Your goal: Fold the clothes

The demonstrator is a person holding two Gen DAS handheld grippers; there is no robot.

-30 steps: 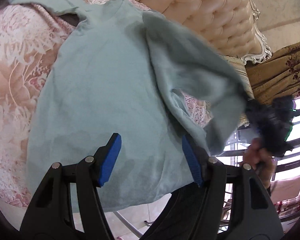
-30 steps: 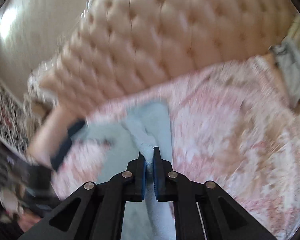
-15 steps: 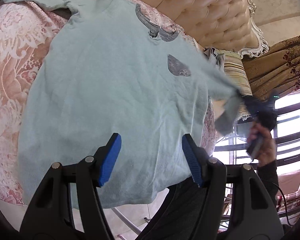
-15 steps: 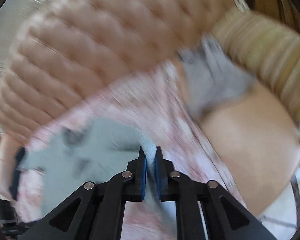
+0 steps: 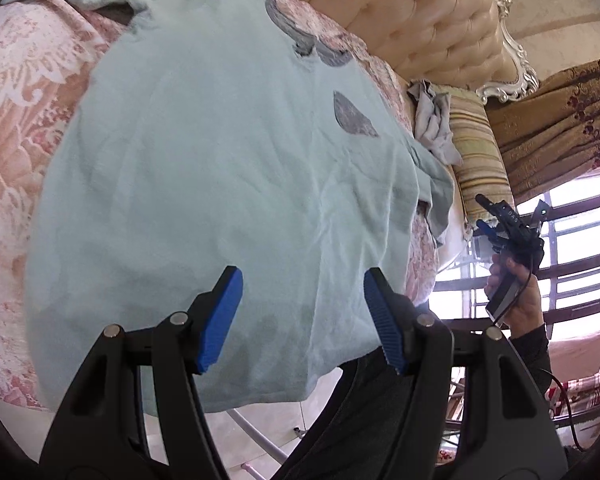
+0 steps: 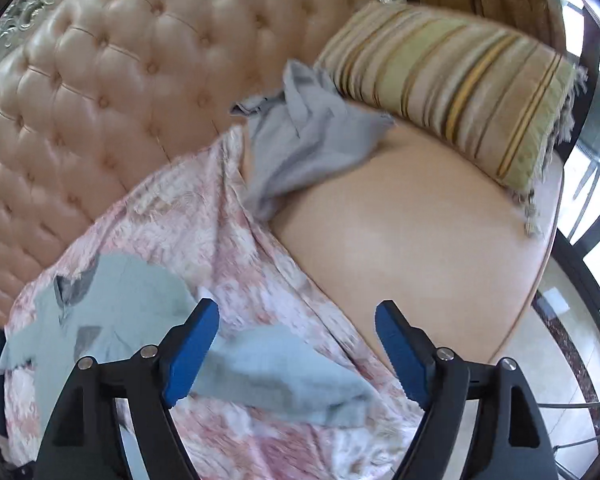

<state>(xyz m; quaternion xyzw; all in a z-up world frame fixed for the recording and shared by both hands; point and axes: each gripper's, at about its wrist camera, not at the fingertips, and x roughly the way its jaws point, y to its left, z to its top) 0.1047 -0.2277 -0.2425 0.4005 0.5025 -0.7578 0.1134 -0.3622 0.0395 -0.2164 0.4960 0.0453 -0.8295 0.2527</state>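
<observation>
Blue shirt spread flat, beyond left gripper

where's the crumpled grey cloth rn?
In the right wrist view the grey cloth lies crumpled at upper centre, against the tufted headboard, between the striped pillow and the pink floral bedspread.

my left gripper hangs with its jaws spread wide, gripping nothing. my right gripper is spread wide too, held up in my right hand.
</observation>
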